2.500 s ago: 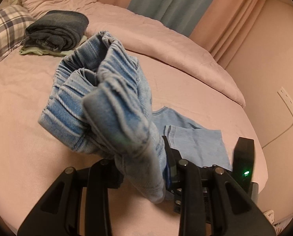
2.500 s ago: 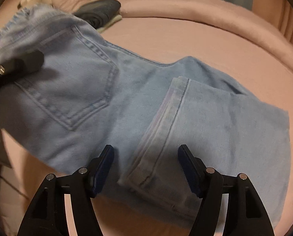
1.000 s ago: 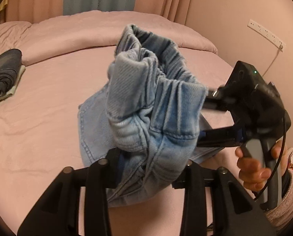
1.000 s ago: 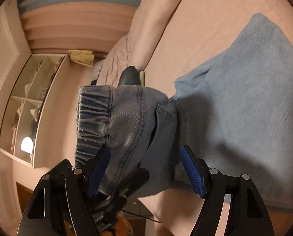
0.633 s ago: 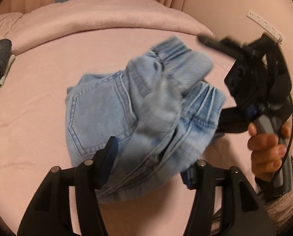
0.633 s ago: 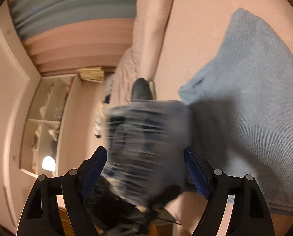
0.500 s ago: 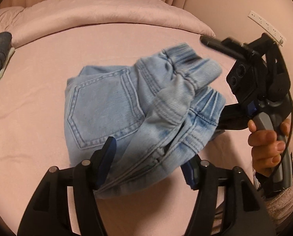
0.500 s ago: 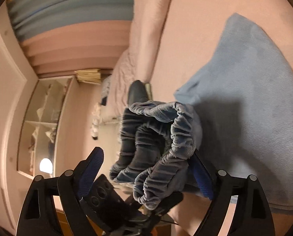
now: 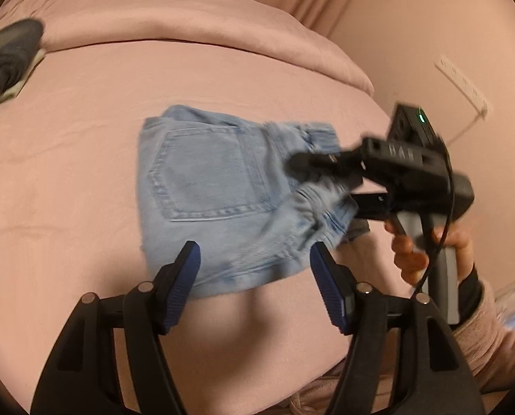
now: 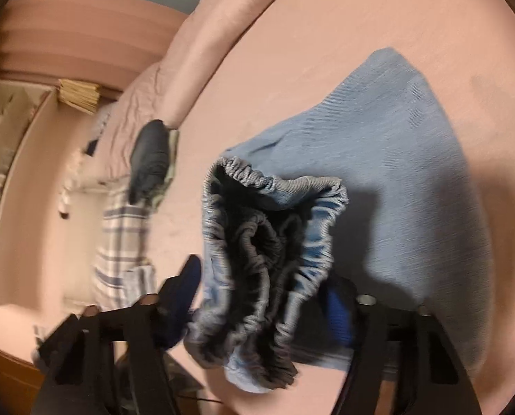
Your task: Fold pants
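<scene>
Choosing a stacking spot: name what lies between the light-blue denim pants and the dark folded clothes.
Left wrist view: only bare pink bedsheet between pants and clothes.

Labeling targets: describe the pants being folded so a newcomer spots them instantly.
On the pink bed, look mid-mattress, just beyond the open left gripper. The light blue jeans lie there folded, back pocket up, elastic waistband at the right gripper. The only other clothes, a dark folded pile, sit far off.

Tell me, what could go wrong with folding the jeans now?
The elastic waistband is bunched up between the right gripper fingers, so it might land lumpy instead of flat. The left gripper is open and holds nothing, so the folded jeans could slide or come undone on the pink bed.
</scene>
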Demonstrator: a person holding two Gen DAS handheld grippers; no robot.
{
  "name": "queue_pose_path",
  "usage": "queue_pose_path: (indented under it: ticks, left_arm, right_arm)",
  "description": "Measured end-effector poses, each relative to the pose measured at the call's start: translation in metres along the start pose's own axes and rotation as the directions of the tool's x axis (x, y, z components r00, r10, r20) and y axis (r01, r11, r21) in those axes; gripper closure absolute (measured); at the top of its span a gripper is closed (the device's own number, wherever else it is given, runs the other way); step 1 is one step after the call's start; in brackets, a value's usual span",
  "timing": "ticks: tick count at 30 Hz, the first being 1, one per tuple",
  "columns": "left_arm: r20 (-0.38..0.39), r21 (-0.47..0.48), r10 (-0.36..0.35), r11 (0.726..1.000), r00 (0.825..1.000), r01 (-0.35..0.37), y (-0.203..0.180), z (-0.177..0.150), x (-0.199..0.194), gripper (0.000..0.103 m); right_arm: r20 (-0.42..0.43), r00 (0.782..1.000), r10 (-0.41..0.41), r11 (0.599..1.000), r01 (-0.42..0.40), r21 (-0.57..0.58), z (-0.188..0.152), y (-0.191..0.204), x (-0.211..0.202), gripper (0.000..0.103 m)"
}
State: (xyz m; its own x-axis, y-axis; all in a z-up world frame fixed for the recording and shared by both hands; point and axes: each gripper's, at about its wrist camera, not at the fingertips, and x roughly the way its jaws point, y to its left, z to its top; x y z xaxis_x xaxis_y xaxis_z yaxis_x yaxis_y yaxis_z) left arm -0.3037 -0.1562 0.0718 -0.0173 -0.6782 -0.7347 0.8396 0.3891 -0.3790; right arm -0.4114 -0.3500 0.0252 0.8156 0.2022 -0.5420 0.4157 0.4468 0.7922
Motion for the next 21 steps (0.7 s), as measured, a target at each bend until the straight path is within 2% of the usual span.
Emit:
queue_pose_path:
  ticks: [3,6,10,17,21]
  left_arm:
    - [-0.002,-0.048,0.042,0.998,0.999,-0.042,0.013,-0.001,-0.003,0.034]
    - [-0.006,-0.104,0.031,0.994,1.000,-0.031,0.024,-0.001,-0.004,0.034]
    - [-0.008,-0.153,0.011,0.988,1.000,-0.012,0.029,0.001,-0.003,0.032]
    - [-0.010,-0.174,-0.014,0.985,1.000,0.012,0.026,0.006,-0.002,0.032]
    - [-0.023,-0.158,-0.017,0.987,1.000,0.013,0.021,0.010,0.004,0.031]
  right_arm:
    - [0.020,0.999,-0.040,0.998,0.040,-0.039,-0.001,0.001,-0.003,0.050]
    - [0.053,0.997,-0.055,0.995,0.059,-0.083,-0.003,0.005,-0.007,0.054]
    - [0.089,0.995,-0.033,0.993,0.043,-0.114,-0.003,0.012,-0.016,0.056]
    - [0.137,0.991,0.000,0.995,0.014,-0.097,0.003,-0.002,-0.044,0.058]
    - [0.176,0.984,-0.019,0.998,0.029,-0.059,0.010,-0.022,-0.063,0.058]
